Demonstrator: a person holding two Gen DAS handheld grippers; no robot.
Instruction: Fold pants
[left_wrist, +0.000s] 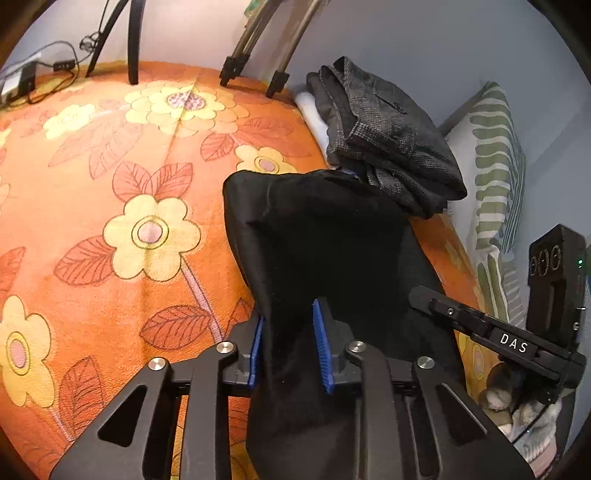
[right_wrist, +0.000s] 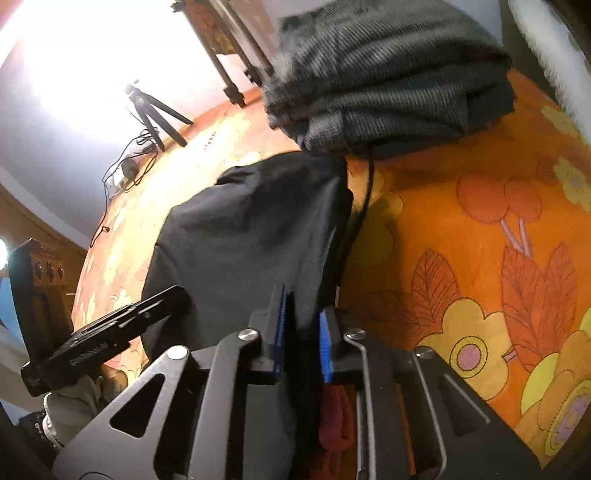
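The black pants (left_wrist: 325, 236) lie folded on the orange flowered bedspread (left_wrist: 110, 192), reaching toward the far edge. My left gripper (left_wrist: 290, 343) is shut on the near end of the black pants, the cloth bunched between its blue pads (left_wrist: 320, 339). My right gripper (right_wrist: 301, 328) is shut on the same pants (right_wrist: 251, 236) at their right edge, the fabric rising between its pads (right_wrist: 325, 343). Each gripper shows in the other's view, the right one in the left wrist view (left_wrist: 491, 328) and the left one in the right wrist view (right_wrist: 107, 328).
A folded grey garment (left_wrist: 384, 136) is stacked just beyond the pants, also in the right wrist view (right_wrist: 384, 85). A green striped pillow (left_wrist: 491, 173) leans on the wall at right. Tripod legs (left_wrist: 255, 62) and cables (left_wrist: 40, 77) stand at the far edge.
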